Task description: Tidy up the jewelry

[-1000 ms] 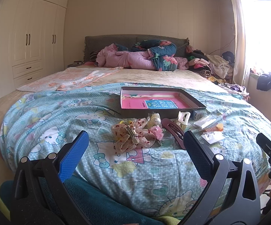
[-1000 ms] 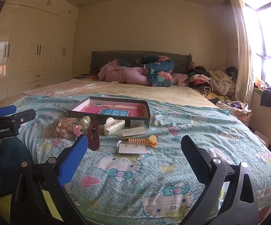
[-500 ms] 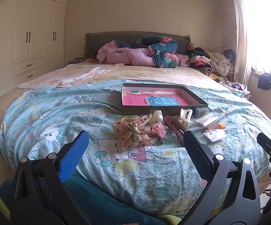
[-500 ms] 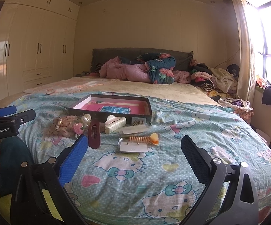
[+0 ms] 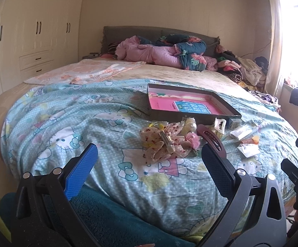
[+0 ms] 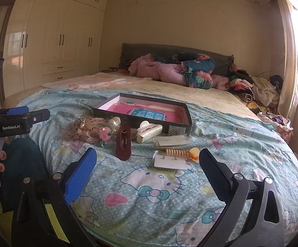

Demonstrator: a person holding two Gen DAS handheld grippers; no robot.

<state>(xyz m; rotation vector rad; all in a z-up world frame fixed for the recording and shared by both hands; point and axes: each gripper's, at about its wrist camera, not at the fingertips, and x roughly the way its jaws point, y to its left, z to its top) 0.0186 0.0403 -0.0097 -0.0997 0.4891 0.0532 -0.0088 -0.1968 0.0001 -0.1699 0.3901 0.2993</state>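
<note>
Two hand-held grippers hover at the foot of a bed covered in a pale-blue cartoon-cat quilt (image 6: pixel 159 187), the left hand-held gripper (image 5: pixel 149 170) and the right hand-held gripper (image 6: pixel 147 170) each spread wide with nothing between the blue pads. Bare quilt lies open between the grippers and the jewelry, and more stretches clear to the left edge of the bed in the left wrist view and to the right edge in the right wrist view. The hair ornaments sit in a loose cluster just in front of a shallow dark cardboard tray with a pink lining (image 6: pixel 140 121), which rests flat near the middle of the bed. From left: a sheer beige bow with red dots (image 5: pixel 165 142), a dark maroon oval hair clip (image 6: pixel 123 142), a cream claw clip (image 6: pixel 149 131) touching the tray's front wall, an orange spiral hair tie (image 6: pixel 179 153) and a white backing card (image 6: pixel 170 162) just beside it. A cream wardrobe (image 6: pixel 62 41) lines the left wall.
</note>
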